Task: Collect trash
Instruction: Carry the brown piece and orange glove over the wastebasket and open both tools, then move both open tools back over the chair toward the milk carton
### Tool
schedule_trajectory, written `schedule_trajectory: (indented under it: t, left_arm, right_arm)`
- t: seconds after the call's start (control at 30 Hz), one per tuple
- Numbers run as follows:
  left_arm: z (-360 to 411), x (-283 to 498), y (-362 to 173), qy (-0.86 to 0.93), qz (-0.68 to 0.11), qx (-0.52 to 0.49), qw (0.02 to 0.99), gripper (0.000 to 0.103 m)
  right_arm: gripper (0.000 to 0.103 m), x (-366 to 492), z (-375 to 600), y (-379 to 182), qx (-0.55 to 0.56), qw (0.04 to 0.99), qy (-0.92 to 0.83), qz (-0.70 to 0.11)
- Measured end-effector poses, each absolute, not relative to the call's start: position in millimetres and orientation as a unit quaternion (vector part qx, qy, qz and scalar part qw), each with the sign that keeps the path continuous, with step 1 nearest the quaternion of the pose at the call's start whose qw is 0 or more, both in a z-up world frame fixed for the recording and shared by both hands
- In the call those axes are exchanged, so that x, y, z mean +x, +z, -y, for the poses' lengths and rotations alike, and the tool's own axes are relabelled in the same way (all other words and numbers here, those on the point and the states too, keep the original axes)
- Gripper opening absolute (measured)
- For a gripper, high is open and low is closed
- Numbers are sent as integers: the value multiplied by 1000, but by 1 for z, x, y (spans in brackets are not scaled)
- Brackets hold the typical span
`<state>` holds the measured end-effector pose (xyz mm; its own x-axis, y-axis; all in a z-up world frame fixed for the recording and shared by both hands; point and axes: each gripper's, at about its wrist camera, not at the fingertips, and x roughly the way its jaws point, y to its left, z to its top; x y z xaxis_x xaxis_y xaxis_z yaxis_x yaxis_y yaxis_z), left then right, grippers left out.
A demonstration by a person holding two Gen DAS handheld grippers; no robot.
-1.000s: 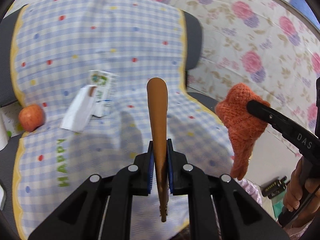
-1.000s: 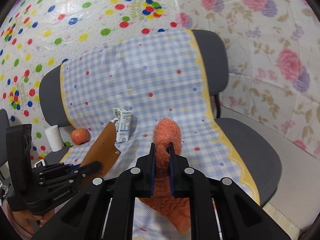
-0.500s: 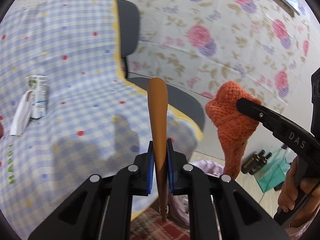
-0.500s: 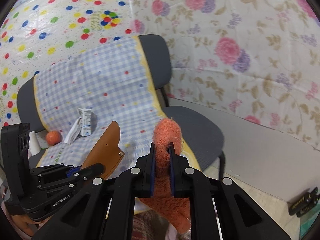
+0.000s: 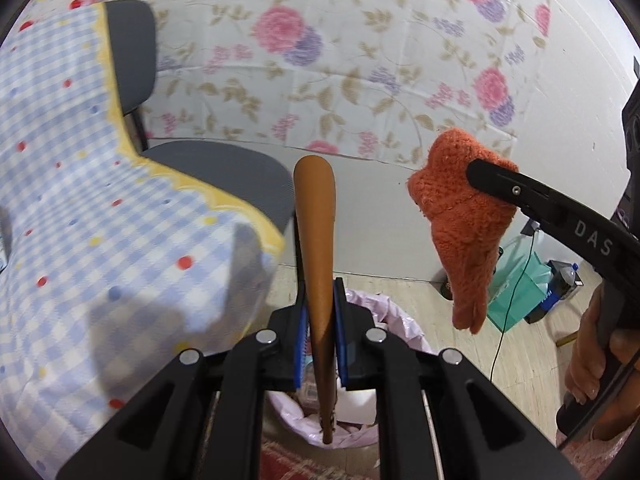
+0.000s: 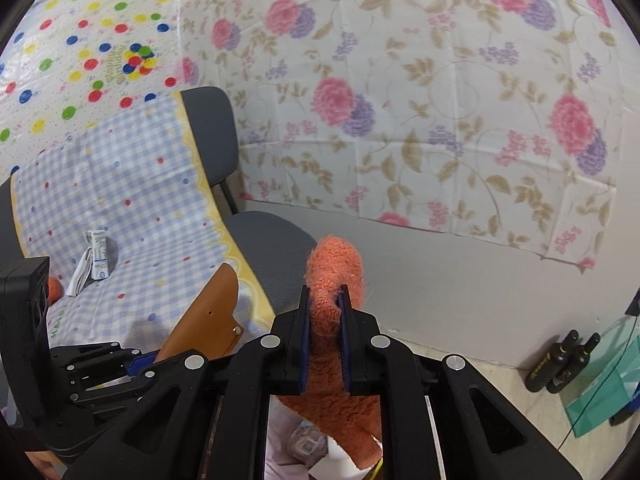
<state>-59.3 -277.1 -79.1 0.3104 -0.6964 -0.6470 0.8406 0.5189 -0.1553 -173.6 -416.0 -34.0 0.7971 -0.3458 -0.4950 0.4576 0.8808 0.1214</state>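
My left gripper (image 5: pixel 320 312) is shut on a flat brown leather piece (image 5: pixel 314 220), seen edge-on and sticking up past the fingertips. In the right wrist view the same leather piece (image 6: pixel 208 316) shows broadside in the left gripper (image 6: pixel 140 360). My right gripper (image 6: pixel 324 300) is shut on a fuzzy orange knit piece (image 6: pixel 334 264) that hangs down below the jaws. From the left wrist view, that orange piece (image 5: pixel 460 224) dangles off the right gripper (image 5: pixel 484 172). A bin lined with a pale pink bag (image 5: pixel 400 332) sits on the floor below both grippers, with some waste inside.
A grey chair (image 6: pixel 212 128) covered by a blue checked cloth (image 6: pixel 120 184) stands to the left; on it lie a small carton (image 6: pixel 98 250), white paper and an orange fruit (image 6: pixel 54 290). Two black radios (image 6: pixel 560 364) and a teal bag (image 6: pixel 600 392) stand by the wall on the right.
Both grippers have swung right, from over the chair seat to over the bin on the floor, each still holding its item. The carton and fruit have slid out of the left wrist view.
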Motion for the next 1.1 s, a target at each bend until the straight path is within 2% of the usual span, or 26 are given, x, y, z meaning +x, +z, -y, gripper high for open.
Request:
schedule_trajectory:
  t: [0.37, 0.43, 0.47, 0.5, 0.53, 0.57, 1.1]
  left_arm:
    - [317, -60, -85, -501, -347, 130, 782, 10]
    - [318, -58, -86, -499, -349, 132, 782, 12]
    - [318, -57, -86, -499, -348, 133, 782, 17]
    - [317, -56, -86, -495, -348, 132, 785, 22]
    - [318, -55, -86, -492, -348, 130, 787, 36]
    - [315, -52, -85, -489, -347, 123, 791, 39]
    - [226, -7, -63, -382, -341, 68, 856, 39]
  right_arm:
    - [17, -175, 436, -33, 130, 938, -223, -233]
    - [24, -173, 441, -36, 139, 936, -221, -236]
    - [26, -173, 442, -38, 142, 936, -221, -236]
    - [36, -172, 442, -38, 142, 935, -221, -238]
    - [47, -171, 442, -39, 142, 935, -220, -240]
    - [48, -171, 442, -39, 139, 935, -220, -242]
    - [48, -154, 414, -34, 115, 939, -197, -257]
